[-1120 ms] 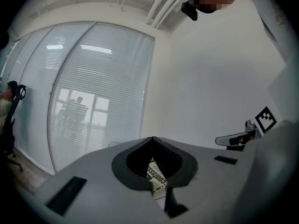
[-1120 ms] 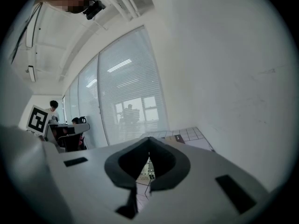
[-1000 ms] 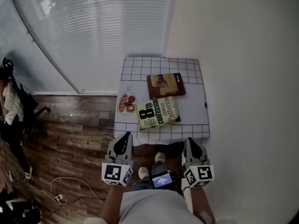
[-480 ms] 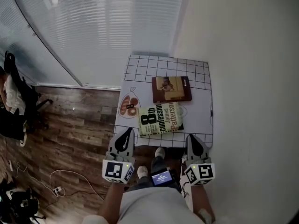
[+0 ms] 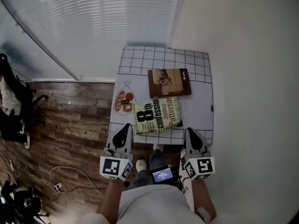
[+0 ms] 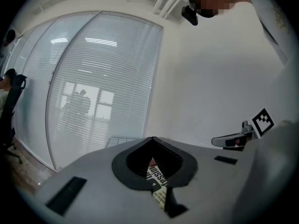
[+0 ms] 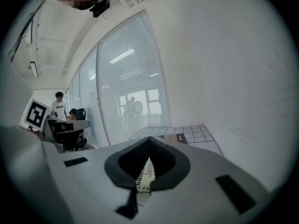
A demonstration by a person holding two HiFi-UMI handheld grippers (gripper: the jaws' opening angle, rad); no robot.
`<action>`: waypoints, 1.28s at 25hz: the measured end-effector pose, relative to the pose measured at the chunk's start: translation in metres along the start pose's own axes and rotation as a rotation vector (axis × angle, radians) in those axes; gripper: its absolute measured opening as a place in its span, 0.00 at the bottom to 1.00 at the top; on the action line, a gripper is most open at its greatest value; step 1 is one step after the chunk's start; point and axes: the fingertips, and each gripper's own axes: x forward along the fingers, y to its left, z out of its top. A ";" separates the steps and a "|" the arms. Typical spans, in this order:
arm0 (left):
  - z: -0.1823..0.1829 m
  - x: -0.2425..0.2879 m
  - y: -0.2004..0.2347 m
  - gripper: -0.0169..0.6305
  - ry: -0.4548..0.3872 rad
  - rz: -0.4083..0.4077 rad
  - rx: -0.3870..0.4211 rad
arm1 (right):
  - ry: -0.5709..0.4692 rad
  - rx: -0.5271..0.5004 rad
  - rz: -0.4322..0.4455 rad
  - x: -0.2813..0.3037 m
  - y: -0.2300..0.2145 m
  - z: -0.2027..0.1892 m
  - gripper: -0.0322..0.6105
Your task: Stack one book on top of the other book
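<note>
Two books lie flat on a small table (image 5: 203, 107) with a grid-pattern cloth. The green-and-white paperback (image 5: 158, 115) is nearer me; the brown book (image 5: 169, 82) lies just beyond it, apart from it. My left gripper (image 5: 126, 127) is shut and empty at the table's near-left edge. My right gripper (image 5: 190, 131) is shut and empty at the near-right edge. The paperback sits between the two tips, slightly ahead of them. Its cover print (image 6: 157, 177) shows under my left jaws, and its edge (image 7: 145, 174) under my right jaws, with the brown book (image 7: 176, 137) beyond.
A bread-bag picture (image 5: 124, 101) is printed on the cloth left of the paperback. A white wall (image 5: 252, 78) runs along the table's right side, window blinds (image 5: 93, 22) behind it. Wood floor (image 5: 70, 125), a chair (image 5: 14, 106) and cables (image 5: 56, 190) lie left.
Both grippers have come forward to the table's near edge, and the books now lie closer to their tips. Both stayed shut.
</note>
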 end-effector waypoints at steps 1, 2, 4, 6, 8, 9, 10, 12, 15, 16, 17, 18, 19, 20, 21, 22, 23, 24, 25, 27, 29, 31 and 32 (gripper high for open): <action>-0.004 0.001 0.001 0.04 0.008 0.004 -0.004 | 0.004 0.001 0.000 0.002 -0.001 -0.002 0.06; -0.007 0.003 0.002 0.04 0.017 0.007 -0.007 | 0.010 0.002 0.000 0.004 -0.002 -0.004 0.06; -0.015 0.007 0.004 0.04 0.036 0.013 -0.010 | 0.024 0.002 -0.001 0.007 -0.005 -0.008 0.06; -0.021 0.011 0.006 0.04 0.052 0.015 -0.010 | 0.036 0.002 -0.003 0.011 -0.009 -0.012 0.06; -0.026 0.015 0.007 0.04 0.065 0.015 -0.008 | 0.048 0.001 -0.003 0.015 -0.012 -0.016 0.06; -0.029 0.017 0.007 0.04 0.072 0.015 -0.006 | 0.054 -0.001 -0.002 0.017 -0.014 -0.019 0.06; -0.032 0.018 0.007 0.04 0.077 0.015 -0.006 | 0.060 -0.003 -0.002 0.018 -0.015 -0.021 0.06; -0.039 0.021 0.007 0.04 0.089 0.018 -0.007 | 0.073 -0.006 0.001 0.021 -0.018 -0.027 0.06; -0.048 0.025 0.010 0.04 0.108 0.025 -0.009 | 0.090 -0.006 0.003 0.027 -0.022 -0.034 0.06; -0.052 0.026 0.012 0.04 0.115 0.029 -0.010 | 0.096 -0.009 0.004 0.030 -0.023 -0.036 0.06; -0.056 0.027 0.013 0.04 0.123 0.033 -0.011 | 0.101 -0.011 0.006 0.032 -0.024 -0.038 0.06; -0.059 0.028 0.015 0.04 0.130 0.037 -0.011 | 0.107 -0.012 0.008 0.035 -0.025 -0.040 0.06; -0.063 0.028 0.016 0.04 0.138 0.041 -0.011 | 0.112 -0.012 0.010 0.038 -0.026 -0.043 0.06; -0.066 0.029 0.018 0.04 0.145 0.045 -0.011 | 0.116 -0.011 0.012 0.041 -0.027 -0.045 0.06; -0.070 0.030 0.020 0.04 0.152 0.048 -0.010 | 0.120 -0.011 0.015 0.044 -0.028 -0.047 0.06; -0.074 0.030 0.022 0.04 0.160 0.052 -0.009 | 0.124 -0.011 0.018 0.047 -0.029 -0.049 0.06; -0.077 0.031 0.024 0.04 0.167 0.057 -0.009 | 0.129 -0.012 0.021 0.050 -0.030 -0.051 0.06; -0.081 0.031 0.025 0.04 0.174 0.062 -0.010 | 0.134 -0.013 0.025 0.053 -0.030 -0.053 0.06; -0.084 0.032 0.027 0.04 0.180 0.066 -0.012 | 0.140 -0.014 0.028 0.056 -0.031 -0.056 0.06; -0.090 0.033 0.030 0.04 0.193 0.073 -0.015 | 0.151 -0.015 0.033 0.061 -0.033 -0.061 0.06; -0.097 0.036 0.032 0.04 0.205 0.078 -0.018 | 0.162 -0.014 0.037 0.066 -0.035 -0.065 0.06; -0.103 0.040 0.033 0.04 0.216 0.080 -0.022 | 0.174 -0.014 0.041 0.070 -0.037 -0.070 0.06; -0.106 0.041 0.033 0.04 0.221 0.081 -0.023 | 0.180 -0.015 0.043 0.073 -0.039 -0.073 0.06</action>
